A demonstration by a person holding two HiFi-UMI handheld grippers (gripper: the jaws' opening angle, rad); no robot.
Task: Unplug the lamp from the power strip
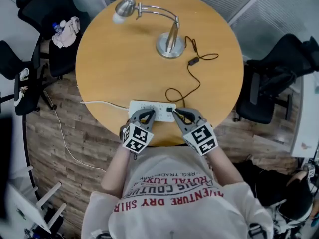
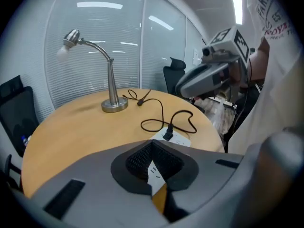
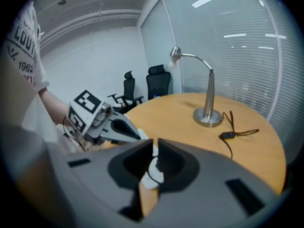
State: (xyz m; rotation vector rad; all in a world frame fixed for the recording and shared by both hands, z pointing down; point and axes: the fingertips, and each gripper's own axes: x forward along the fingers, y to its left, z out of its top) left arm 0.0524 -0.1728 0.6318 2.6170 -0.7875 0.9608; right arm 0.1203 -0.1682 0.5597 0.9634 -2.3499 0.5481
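The round wooden bench [image 1: 124, 59] fills the middle of the head view, with black chairs [image 1: 279, 78] around it on the wood floor. The silver lamp [image 1: 170, 45] stands in the upper centre of the bench, its curved neck reaching toward the upper left.

At the lower edge of the bench, the left gripper [image 1: 150, 112] and the right gripper [image 1: 175, 112] point up the frame, side by side, over the white power strip [image 1: 158, 107]. The left gripper's fingers are closed, tips together, and hold nothing; they sit over the middle of the strip. The right gripper's fingers are drawn almost fully together, with only a sliver between the tips, and grip nothing. They lie just beside the plug at the strip's right end.

The lamp's black cord [image 1: 192, 86] runs from the base down the right side, past a small inline switch [image 1: 192, 61], and loops to the black plug [image 1: 170, 109], which is still seated in the strip. A white cable [image 1: 99, 102] leaves the strip to the left.
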